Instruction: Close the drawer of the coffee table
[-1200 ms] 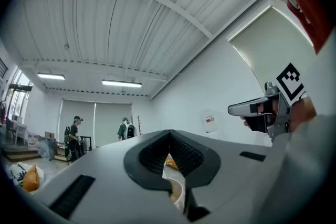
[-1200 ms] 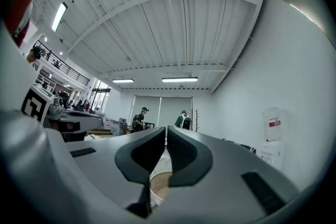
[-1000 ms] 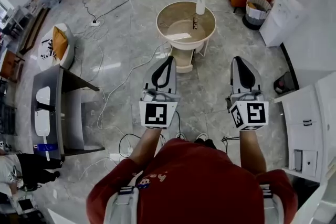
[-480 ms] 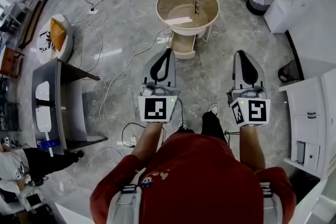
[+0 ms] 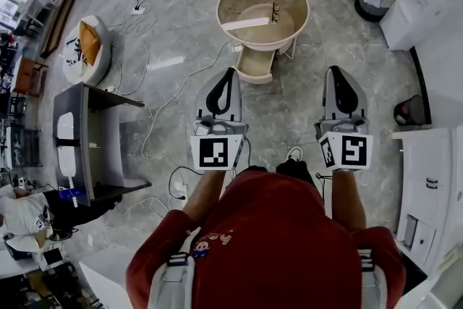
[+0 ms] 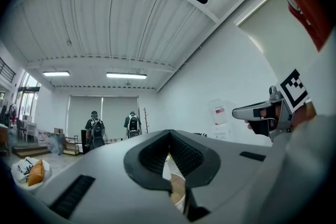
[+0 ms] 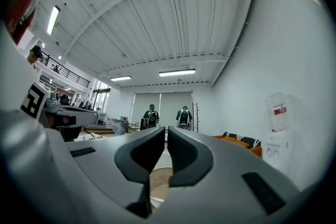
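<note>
Drawer [image 5: 255, 63] sits pulled out under the round table [image 5: 246, 0], well ahead across the floor. Left tool [image 5: 229, 72] and right tool [image 5: 340, 70] are both closed and empty. Judged the approach step: next, step closer, lower one tool and push the drawer front in.

No word, brand or number can be read anywhere. The cube on the left hand-held gripper [image 5: 230, 73] bears a black-and-white square marker [image 5: 215, 154], a code pattern rather than letters. The right hand-held gripper [image 5: 338, 72] has its own marker. At three o'clock in the right gripper view, a white unit [image 7: 276, 139] carries a red-banded label [image 7: 279, 110], too small to read. The small print [image 5: 205, 248] on the red shirt [image 5: 282, 242] is blurred.
</note>
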The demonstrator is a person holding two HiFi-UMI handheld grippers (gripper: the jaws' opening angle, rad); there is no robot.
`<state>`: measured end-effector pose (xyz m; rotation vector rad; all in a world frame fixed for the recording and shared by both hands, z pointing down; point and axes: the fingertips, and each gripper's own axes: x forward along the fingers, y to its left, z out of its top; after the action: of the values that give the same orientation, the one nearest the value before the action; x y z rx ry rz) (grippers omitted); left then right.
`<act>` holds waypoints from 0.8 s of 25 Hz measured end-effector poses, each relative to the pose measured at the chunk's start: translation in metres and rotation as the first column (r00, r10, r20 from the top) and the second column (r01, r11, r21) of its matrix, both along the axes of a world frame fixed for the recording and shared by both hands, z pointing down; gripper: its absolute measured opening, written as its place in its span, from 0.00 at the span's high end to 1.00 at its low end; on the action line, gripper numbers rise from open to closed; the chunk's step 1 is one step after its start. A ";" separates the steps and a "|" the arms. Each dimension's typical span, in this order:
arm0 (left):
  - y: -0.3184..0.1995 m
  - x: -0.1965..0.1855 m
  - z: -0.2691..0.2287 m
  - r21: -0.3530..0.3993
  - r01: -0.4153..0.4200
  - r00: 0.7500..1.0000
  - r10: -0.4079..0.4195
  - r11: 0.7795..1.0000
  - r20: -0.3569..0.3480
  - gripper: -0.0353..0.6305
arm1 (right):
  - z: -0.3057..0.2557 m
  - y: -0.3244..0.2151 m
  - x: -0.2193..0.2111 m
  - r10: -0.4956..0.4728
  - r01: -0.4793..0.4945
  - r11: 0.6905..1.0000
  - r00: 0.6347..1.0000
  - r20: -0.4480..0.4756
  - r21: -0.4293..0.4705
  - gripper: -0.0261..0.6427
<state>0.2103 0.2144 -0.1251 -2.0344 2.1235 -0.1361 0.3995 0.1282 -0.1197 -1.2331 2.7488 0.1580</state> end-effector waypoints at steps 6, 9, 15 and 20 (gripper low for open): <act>-0.046 0.012 0.006 -0.001 0.064 0.998 -0.064 0.998 0.009 0.93 | 0.011 -0.058 0.010 -0.042 0.043 0.999 0.999 -0.026 0.019 0.92; -0.062 0.002 0.001 0.022 0.084 0.996 -0.083 0.996 -0.025 0.93 | 0.015 -0.074 -0.002 -0.050 0.051 0.999 0.998 -0.023 0.013 0.92; -0.099 -0.049 0.016 0.039 0.059 0.996 -0.057 0.997 -0.070 0.93 | 0.032 -0.094 -0.048 -0.043 0.044 0.999 0.999 -0.033 0.001 0.92; -0.141 -0.137 0.043 -0.008 -0.026 1.000 0.026 1.000 -0.004 0.93 | 0.050 -0.114 -0.129 -0.007 0.007 1.000 1.000 -0.006 -0.010 0.92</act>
<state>0.0731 0.0732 -0.0824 -2.0674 2.1011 -0.1375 0.2710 0.0138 -0.0697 -1.2273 2.7620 0.1475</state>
